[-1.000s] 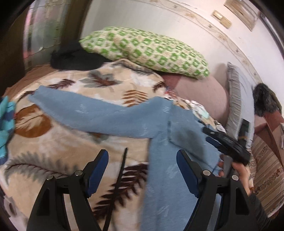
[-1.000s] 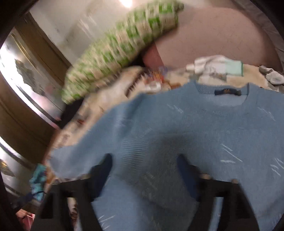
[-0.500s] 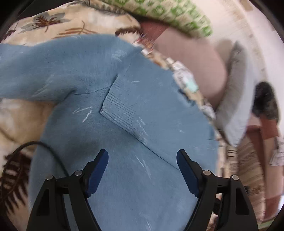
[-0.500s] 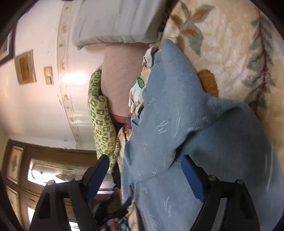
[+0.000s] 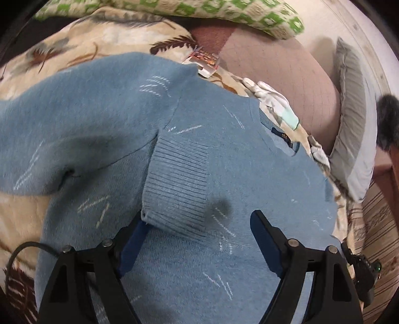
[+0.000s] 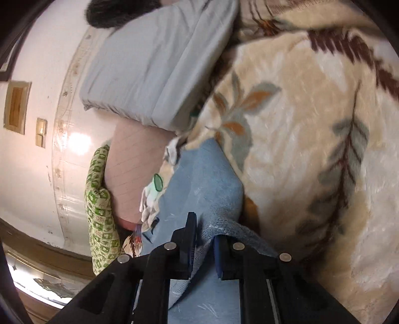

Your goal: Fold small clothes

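A light blue knit sweater [image 5: 224, 162] lies spread on the leaf-patterned blanket [image 5: 112, 42], with one sleeve folded across its chest so the ribbed cuff [image 5: 177, 189] lies in the middle. My left gripper [image 5: 197, 239] is open just above the sweater, its left finger at the cuff's lower corner. My right gripper [image 6: 204, 244] is shut on a fold of the sweater's edge [image 6: 224, 224] at its right side. The sweater also shows in the right wrist view [image 6: 199, 179].
A green checked pillow [image 5: 224, 15], a pink cushion [image 5: 274, 67] and a grey pillow [image 5: 354, 119] line the wall. White gloves [image 5: 271, 97] lie by the sweater's collar. A black cable [image 5: 20, 251] lies at lower left. The blanket [image 6: 311, 137] stretches right of the sweater.
My left gripper has dropped closer to the folded cuff. My right gripper has closed on the sweater's edge; half a second ago it was open above it.
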`<state>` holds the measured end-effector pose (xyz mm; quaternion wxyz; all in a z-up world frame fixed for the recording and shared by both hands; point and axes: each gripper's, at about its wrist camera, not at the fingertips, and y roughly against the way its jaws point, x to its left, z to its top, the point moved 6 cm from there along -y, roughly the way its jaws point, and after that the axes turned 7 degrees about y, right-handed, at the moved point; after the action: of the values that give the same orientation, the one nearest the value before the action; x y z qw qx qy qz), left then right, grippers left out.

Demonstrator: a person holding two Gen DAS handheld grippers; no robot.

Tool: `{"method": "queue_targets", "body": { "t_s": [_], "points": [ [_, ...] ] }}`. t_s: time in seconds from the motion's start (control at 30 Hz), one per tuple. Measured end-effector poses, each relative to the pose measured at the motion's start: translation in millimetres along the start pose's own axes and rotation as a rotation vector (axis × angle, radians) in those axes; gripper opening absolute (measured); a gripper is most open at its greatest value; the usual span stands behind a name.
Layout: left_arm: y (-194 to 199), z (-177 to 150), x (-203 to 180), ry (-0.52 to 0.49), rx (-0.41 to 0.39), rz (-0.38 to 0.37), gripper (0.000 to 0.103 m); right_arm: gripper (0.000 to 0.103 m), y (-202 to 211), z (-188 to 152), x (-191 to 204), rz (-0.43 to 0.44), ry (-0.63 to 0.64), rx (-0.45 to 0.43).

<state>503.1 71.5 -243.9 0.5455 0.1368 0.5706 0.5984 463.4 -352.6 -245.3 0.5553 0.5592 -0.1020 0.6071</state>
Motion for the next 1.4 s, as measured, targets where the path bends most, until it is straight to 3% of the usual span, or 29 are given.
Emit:
{"method": "queue_targets", "body": {
  "t_s": [0.07,0.17,0.23,0.27,0.3,0.37,0.4,0.47,0.6,0.67,0.7,0.73,0.77,0.83,0.93,1.0,1.1,1.2,1.4],
  "points": [
    [2.5,-0.6,-1.5,-0.014,0.001,0.004,0.083,0.015,-6.8,-5.8,-23.9,-0.049,-0.074,0.050],
    [24.4,5.4,4.4,0.014,-0.054,-0.018,0.083,0.016,-0.2,-11.7,-39.7,-0.017,-0.158,0.075],
    [41.5,10.4,10.0,0.026,-0.119,-0.025,0.083,0.031,5.2,-12.1,-32.5,-0.028,-0.119,0.112],
    [42.1,10.5,12.4,0.017,-0.125,-0.013,0.083,0.061,10.4,-13.5,-28.7,-0.015,-0.090,0.152],
    [33.5,8.3,15.3,-0.010,-0.095,0.025,0.083,0.076,19.2,-15.8,-27.3,-0.025,-0.069,0.179],
    [4.0,-0.7,22.4,-0.055,0.020,0.122,0.082,0.076,35.6,-20.7,-15.1,-0.041,-0.022,0.180],
    [-0.3,-2.0,17.8,-0.132,0.001,0.170,0.083,0.076,43.1,-24.8,1.1,-0.018,0.044,0.196],
    [1.6,-3.8,7.9,-0.188,-0.003,0.218,0.083,0.076,56.7,-29.2,35.2,0.034,0.154,0.185],
    [26.5,0.8,7.8,-0.111,-0.010,0.100,0.083,0.076,35.5,-22.1,95.2,0.201,0.275,0.204],
    [57.4,8.8,16.4,-0.088,-0.069,0.045,0.083,0.076,-2.8,-23.4,86.4,0.188,0.217,0.263],
    [81.5,13.7,27.1,-0.062,-0.122,0.001,0.083,0.076,-19.9,-25.8,67.1,0.132,0.189,0.294],
    [97.1,15.7,39.6,-0.036,-0.148,-0.021,0.083,0.076,-44.3,-30.8,29.7,-0.024,0.149,0.351],
    [115.7,19.9,59.3,0.004,-0.171,-0.045,0.083,0.071,-55.5,-35.3,10.0,-0.042,0.105,0.382],
    [144.0,31.4,105.0,0.102,-0.234,-0.074,0.083,0.071,-43.3,-28.3,14.3,0.015,0.103,0.335],
    [180.2,45.5,200.7,0.339,-0.330,-0.082,0.084,0.072,-21.8,-23.4,36.9,-0.041,0.237,0.317],
    [189.8,52.1,272.9,0.559,-0.349,-0.120,0.084,0.072,-7.3,-26.6,54.7,-0.025,0.319,0.317],
    [188.6,63.4,346.0,0.738,-0.355,-0.127,0.084,0.073,21.0,-46.8,76.8,0.014,0.410,0.305],
    [189.3,83.7,387.5,0.783,-0.368,-0.114,0.084,0.073,38.8,-71.2,74.8,0.024,0.437,0.322],
    [175.3,115.8,398.4,0.725,-0.356,-0.063,0.084,0.073,41.9,-108.4,61.8,-0.016,0.463,0.366]
  ]
}}
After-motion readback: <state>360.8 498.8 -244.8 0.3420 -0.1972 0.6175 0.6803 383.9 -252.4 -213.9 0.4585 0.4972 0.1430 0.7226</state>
